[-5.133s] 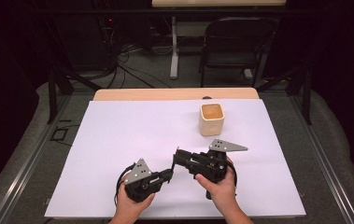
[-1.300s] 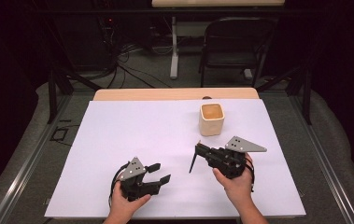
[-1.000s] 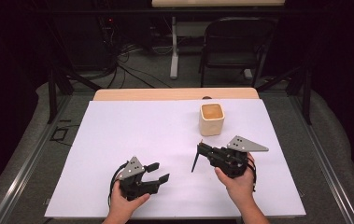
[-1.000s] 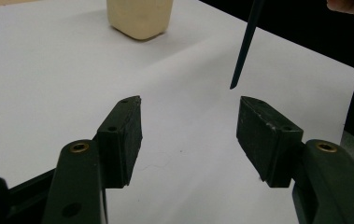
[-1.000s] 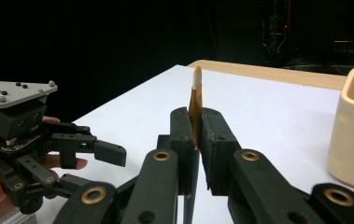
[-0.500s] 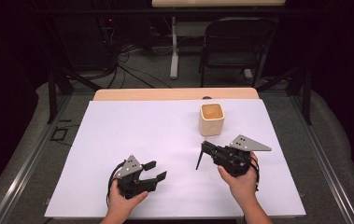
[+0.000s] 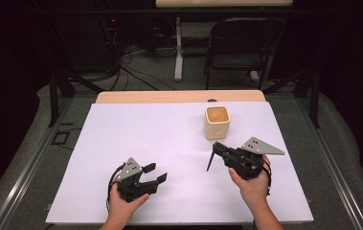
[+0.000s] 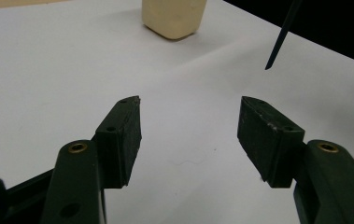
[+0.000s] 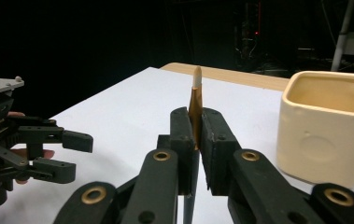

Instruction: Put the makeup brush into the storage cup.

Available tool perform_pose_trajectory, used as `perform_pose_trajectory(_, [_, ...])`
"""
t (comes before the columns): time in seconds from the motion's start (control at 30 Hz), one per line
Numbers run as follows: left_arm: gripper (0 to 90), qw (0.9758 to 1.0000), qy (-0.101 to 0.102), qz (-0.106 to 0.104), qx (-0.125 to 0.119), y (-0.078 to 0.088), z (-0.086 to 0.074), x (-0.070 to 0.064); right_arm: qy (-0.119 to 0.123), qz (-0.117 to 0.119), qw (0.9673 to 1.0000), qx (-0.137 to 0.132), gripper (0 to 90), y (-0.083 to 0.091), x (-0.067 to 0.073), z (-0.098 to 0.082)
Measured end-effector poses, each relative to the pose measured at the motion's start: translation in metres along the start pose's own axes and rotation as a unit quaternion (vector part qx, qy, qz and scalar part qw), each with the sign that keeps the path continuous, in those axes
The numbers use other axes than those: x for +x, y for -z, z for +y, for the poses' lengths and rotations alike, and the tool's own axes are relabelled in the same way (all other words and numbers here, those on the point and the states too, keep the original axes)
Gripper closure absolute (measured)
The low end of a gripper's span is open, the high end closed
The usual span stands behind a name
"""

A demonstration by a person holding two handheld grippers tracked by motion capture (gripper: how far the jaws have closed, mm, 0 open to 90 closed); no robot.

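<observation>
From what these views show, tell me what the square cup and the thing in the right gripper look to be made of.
Square cup: probably glazed ceramic, cream, thick rounded walls with a soft sheen. Thin tool clamped in the right gripper: uncertain; amber brown with a pale tip above the jaws, dark below, possibly wood or plastic.
</observation>
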State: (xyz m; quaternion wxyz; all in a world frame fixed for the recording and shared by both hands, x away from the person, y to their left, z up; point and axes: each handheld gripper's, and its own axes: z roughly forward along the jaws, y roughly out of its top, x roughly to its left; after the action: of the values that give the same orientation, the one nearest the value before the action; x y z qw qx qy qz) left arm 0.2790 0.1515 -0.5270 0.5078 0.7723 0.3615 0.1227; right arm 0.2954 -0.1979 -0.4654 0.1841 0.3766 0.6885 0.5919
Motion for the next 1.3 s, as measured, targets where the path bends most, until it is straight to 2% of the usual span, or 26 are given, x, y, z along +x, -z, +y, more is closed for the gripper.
perform_pose_trajectory(0.27, [39.8, 1.0000, 0.003, 0.003, 0.000, 0.000, -0.001, 0.002, 0.001, -0.014, 0.9999, -0.006, 83.8, 0.003, -0.007, 0.003])
perform_pose_trajectory(0.37, [39.7, 1.0000, 0.001, 0.007, -0.002, 0.001, -0.001, 0.004, 0.011, -0.022, 0.9997, -0.004, 83.8, 0.002, -0.010, 0.007])
perform_pose_trajectory(0.5, [39.6, 0.9999, 0.009, 0.010, -0.002, 0.002, -0.002, 0.007, 0.013, -0.027, 0.9995, -0.005, 83.8, -0.002, -0.016, 0.012])
perform_pose_trajectory(0.73, [39.6, 0.9999, 0.011, 0.012, -0.003, 0.003, -0.001, 0.007, 0.017, -0.031, 0.9993, 0.007, 83.8, -0.010, -0.021, 0.019])
perform_pose_trajectory(0.8, [39.5, 0.9998, 0.013, 0.015, -0.002, 0.003, -0.001, 0.008, 0.026, -0.034, 0.9991, 0.009, 83.8, -0.012, -0.022, 0.022])
perform_pose_trajectory(1.0, [39.5, 0.9997, 0.020, 0.013, -0.002, 0.002, -0.001, 0.009, 0.026, -0.037, 0.9988, 0.016, 83.8, -0.018, -0.028, 0.032])
perform_pose_trajectory(1.3, [39.5, 0.9995, 0.022, 0.021, -0.005, 0.006, -0.003, 0.010, 0.032, -0.045, 0.9981, 0.026, 83.8, -0.027, -0.037, 0.046])
